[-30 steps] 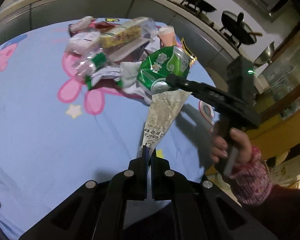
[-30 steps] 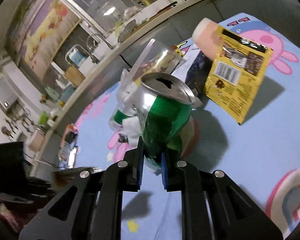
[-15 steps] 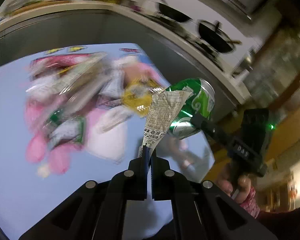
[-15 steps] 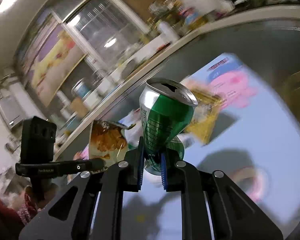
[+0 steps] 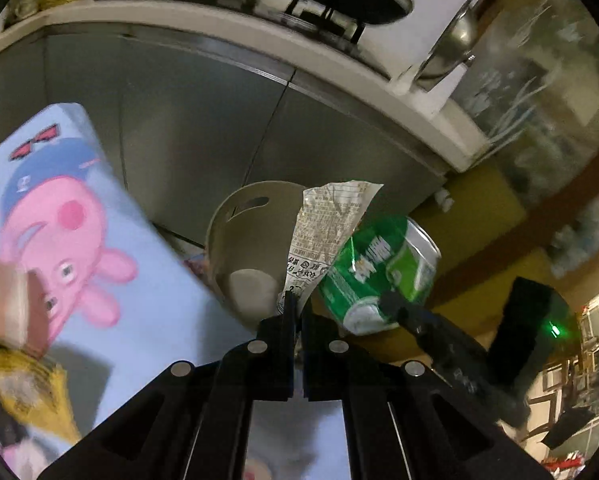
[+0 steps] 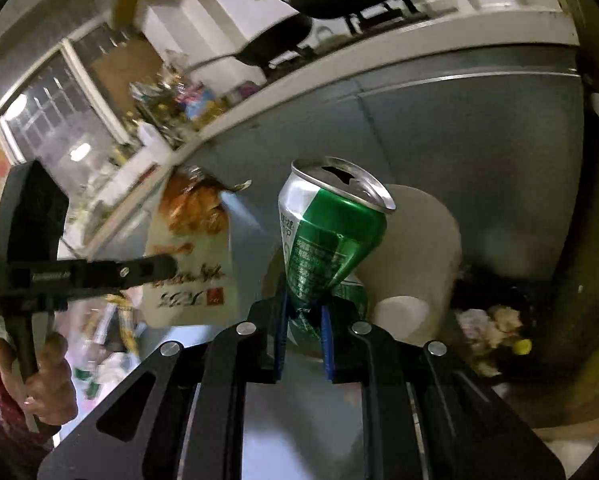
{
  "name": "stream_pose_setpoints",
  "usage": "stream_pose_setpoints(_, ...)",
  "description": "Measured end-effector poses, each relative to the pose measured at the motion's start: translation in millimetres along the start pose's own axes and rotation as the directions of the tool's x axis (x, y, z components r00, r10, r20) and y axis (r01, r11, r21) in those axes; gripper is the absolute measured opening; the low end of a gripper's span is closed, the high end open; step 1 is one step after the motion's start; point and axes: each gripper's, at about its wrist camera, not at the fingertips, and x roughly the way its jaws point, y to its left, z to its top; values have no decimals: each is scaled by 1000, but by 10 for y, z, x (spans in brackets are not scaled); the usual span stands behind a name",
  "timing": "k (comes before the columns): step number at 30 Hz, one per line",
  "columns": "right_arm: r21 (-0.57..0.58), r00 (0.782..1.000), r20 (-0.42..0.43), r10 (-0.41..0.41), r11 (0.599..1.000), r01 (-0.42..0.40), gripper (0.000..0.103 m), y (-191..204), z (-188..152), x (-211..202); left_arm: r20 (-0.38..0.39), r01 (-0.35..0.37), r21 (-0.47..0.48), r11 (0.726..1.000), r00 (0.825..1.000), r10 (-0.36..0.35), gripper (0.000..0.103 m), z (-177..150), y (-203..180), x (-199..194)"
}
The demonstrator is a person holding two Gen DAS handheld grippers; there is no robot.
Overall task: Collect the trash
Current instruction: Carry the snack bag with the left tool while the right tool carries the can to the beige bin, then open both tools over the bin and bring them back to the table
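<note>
The can (image 6: pixel 331 236) looks empty and light, thin metal already dented where it is pinched, so it should crush rather than slip; low on the body is a fair place to take it. The wrapper (image 5: pixel 323 236) is a limp printed foil, weightless, best nipped at a corner.

The right gripper (image 6: pixel 304 320) has its jaws nearly together, clamped on the can's crumpled lower end, opened top tilted up. The left gripper (image 5: pixel 295 308) is fully closed on the wrapper's bottom corner (the sheet stands up from the tips).

Both pieces hang in the air off the tablecloth (image 5: pixel 59 220) edge, near a beige bin (image 5: pixel 247 248) by the cabinet (image 5: pixel 203 128).
</note>
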Motion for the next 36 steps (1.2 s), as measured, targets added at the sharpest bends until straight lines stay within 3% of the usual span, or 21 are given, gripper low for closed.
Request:
stream_pose_setpoints(2,-6,1000,-18,-17,1000,17,16,-58,12,105,-17,-18,-12,1000,1000,18,12,85,0,207)
stream_pose_setpoints(4,-15,999,-31,-40,999,40,28,-68,24,185,-10,-66,-18,998,998,65,60,140,13,355)
stream_pose_setpoints(5,-15,998,-21,-51,999,50,29,-68,18,191,1,-89,-14,996,996,89,64,138,7,368)
stream_pose_setpoints(7,-12,999,-6,-51,999,51,30,1,28,175,33,-124,3,992,992,124,64,127,-14,318)
stream_pose_setpoints(11,-16,999,42,-19,1000,20,31,144,32,34,131,-111,17,994,985,108,64,2,-29,-121)
stream_pose_setpoints(17,-53,989,17,144,988,-143,31,665,-56,-63,265,-49,27,998,963,40,64,-541,114,-1056)
stream_pose_setpoints(20,-69,976,-26,218,973,-219,33,980,-181,-2,316,-83,-4,997,945,80,65,-968,400,-1552)
stream_pose_setpoints(22,-87,966,-54,254,962,-258,42,1219,-291,47,337,-146,-55,988,929,156,65,-1279,687,-1882)
stream_pose_setpoints(24,-101,955,-87,285,951,-293,45,1472,-417,103,338,-230,-120,966,905,257,64,-1584,983,-2178)
stream_pose_setpoints(27,-112,937,-137,322,935,-338,48,1794,-608,180,306,-374,-228,899,849,431,64,-2108,1462,-2561)
stream_pose_setpoints(30,-115,918,-196,345,921,-371,48,2081,-817,255,255,-435,-326,840,815,521,65,-2504,1784,-2738)
stream_pose_setpoints(33,-128,897,-265,353,909,-396,48,2354,-1093,305,203,-439,-420,794,808,554,64,-2886,2044,-2809)
stream_pose_setpoints(36,-145,881,-330,340,904,-403,48,2531,-1324,357,182,-438,-445,781,810,557,64,-3108,2139,-2819)
